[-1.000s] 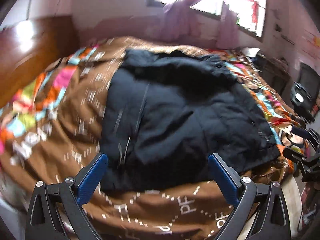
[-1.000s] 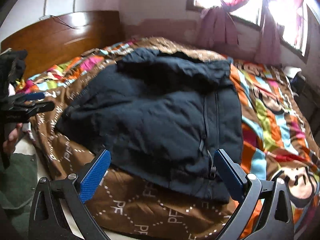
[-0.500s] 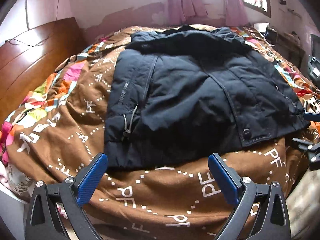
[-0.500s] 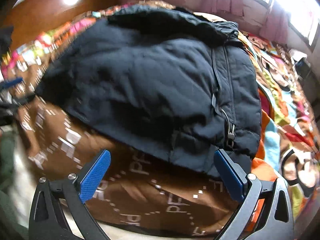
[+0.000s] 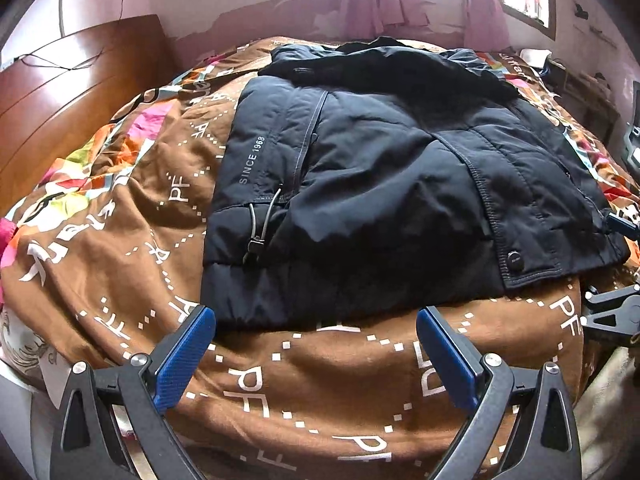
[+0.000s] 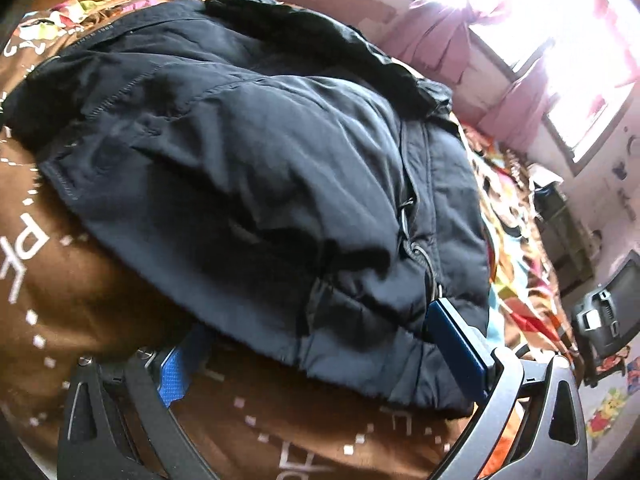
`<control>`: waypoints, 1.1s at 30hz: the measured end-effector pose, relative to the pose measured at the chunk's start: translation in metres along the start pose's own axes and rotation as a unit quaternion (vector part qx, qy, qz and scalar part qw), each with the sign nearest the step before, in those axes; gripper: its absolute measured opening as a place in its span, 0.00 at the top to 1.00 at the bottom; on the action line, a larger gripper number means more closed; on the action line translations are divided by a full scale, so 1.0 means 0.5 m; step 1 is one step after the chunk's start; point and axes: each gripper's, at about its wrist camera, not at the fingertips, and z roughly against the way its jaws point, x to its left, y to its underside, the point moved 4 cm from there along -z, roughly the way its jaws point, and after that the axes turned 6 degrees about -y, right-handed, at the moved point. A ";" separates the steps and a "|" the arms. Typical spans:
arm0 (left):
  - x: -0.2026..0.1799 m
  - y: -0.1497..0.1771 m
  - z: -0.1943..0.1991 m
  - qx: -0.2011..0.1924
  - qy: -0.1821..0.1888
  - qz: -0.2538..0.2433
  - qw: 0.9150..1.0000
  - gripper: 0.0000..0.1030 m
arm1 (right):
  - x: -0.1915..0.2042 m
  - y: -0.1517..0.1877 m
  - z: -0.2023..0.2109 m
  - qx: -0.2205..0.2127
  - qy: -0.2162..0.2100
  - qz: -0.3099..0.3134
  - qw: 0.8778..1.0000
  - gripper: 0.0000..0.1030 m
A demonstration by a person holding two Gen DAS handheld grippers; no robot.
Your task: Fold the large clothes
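— Left wrist view: where is the jacket point(image 5: 400, 184) lying?
— On the brown bedspread point(image 5: 320, 392); my left gripper point(image 5: 316, 344) is hovering spread wide near its hem.
— And the right gripper point(image 6: 320, 344)?
— Gaping around the hem's right corner.

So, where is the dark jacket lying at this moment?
The dark jacket lies flat on the brown patterned blanket on the bed, just beyond both open tools, with its collar toward the pink curtains.

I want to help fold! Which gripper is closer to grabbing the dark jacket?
Probably the right gripper: its open blue fingers already straddle the dark padded jacket's hem. The left gripper, also open, sits short of it.
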 end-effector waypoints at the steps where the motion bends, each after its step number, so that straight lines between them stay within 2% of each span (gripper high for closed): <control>1: -0.001 0.000 -0.001 0.001 0.001 0.000 1.000 0.02 | 0.000 -0.002 -0.001 -0.003 0.003 0.000 1.000 0.01; 5: -0.005 -0.001 0.006 -0.007 0.002 -0.003 1.000 0.02 | -0.013 -0.018 -0.017 -0.006 -0.006 0.004 1.000 0.02; 10: -0.021 -0.006 0.042 -0.049 0.033 -0.017 0.998 0.02 | -0.062 -0.060 -0.011 -0.013 -0.033 -0.003 0.999 0.02; 13: -0.035 -0.007 0.060 -0.067 0.046 -0.028 0.996 0.02 | -0.088 -0.098 0.011 -0.032 -0.046 -0.003 0.998 0.02; 17: -0.046 -0.004 0.063 -0.069 0.046 -0.042 0.996 0.02 | -0.111 -0.154 0.036 -0.041 -0.097 -0.022 0.994 0.05; 19: -0.046 -0.003 0.059 -0.063 0.044 -0.042 0.996 0.02 | -0.129 -0.177 0.047 -0.046 -0.119 -0.056 0.990 0.05; 21: -0.041 -0.003 0.057 -0.060 0.039 -0.037 0.997 0.02 | -0.156 -0.201 0.050 -0.051 -0.155 -0.103 0.981 0.05; 23: -0.034 -0.003 0.058 -0.061 0.031 -0.033 0.997 0.02 | -0.182 -0.225 0.043 -0.056 -0.191 -0.156 0.968 0.05; 26: -0.027 -0.008 0.064 -0.073 0.016 -0.033 0.997 0.02 | -0.209 -0.253 0.029 -0.066 -0.217 -0.202 0.953 0.05; 29: -0.027 -0.021 0.075 -0.086 0.005 -0.043 0.995 0.02 | -0.212 -0.271 0.010 -0.074 -0.227 -0.215 0.947 0.05; 33: -0.030 -0.040 0.076 -0.099 -0.015 -0.056 0.993 0.02 | -0.208 -0.304 -0.002 -0.090 -0.228 -0.209 0.947 0.05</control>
